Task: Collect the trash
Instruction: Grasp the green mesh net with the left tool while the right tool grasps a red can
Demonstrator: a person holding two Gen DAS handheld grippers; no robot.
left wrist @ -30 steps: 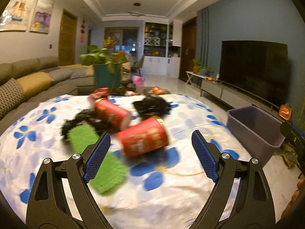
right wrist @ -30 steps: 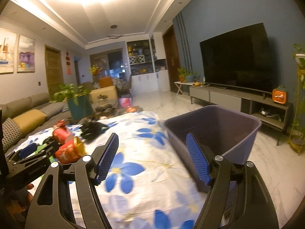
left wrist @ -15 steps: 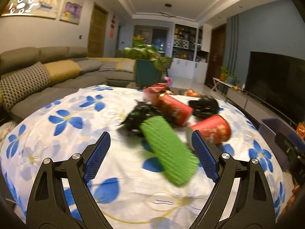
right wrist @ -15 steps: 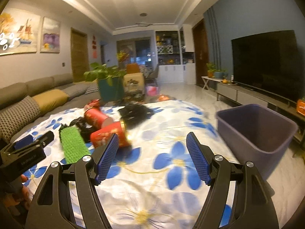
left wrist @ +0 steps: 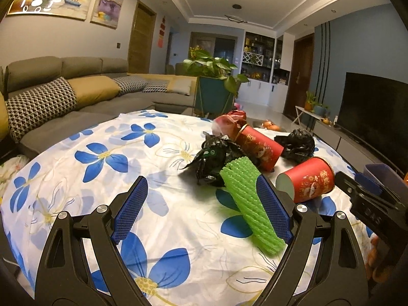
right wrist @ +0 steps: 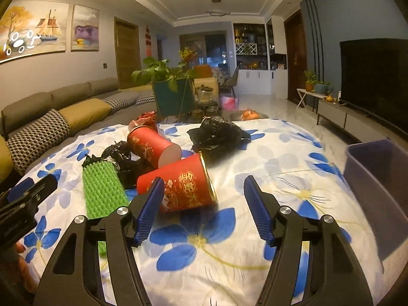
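While both tongs hung over the table [left wrist: 76,153], neither held anything.
Left gripper [left wrist: 202,209] gaped wide beside the green net [left wrist: 244,193]; right gripper [right wrist: 201,209] was closing — red can [right wrist: 183,186] just ahead, untouched — and only its view showed the whole bin [right wrist: 377,178].

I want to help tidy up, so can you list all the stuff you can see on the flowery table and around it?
red cans: two, red with gold print, lying on their sides mid-table
green foam net: one, bright green, flat on the cloth near the left gripper
black bags: two crumpled, black, one beside the net, one farther back
pink-red wrapper: one, behind the far can
tablecloth: one, white with blue flowers
bin: one, purple, right of the table
sofa: grey, with yellow and checked cushions, on the left
plant: green, in a teal pot behind the table
TV: black, right wall
left gripper: black, blue pads, open
right gripper: open but closing, nothing between the pads yet
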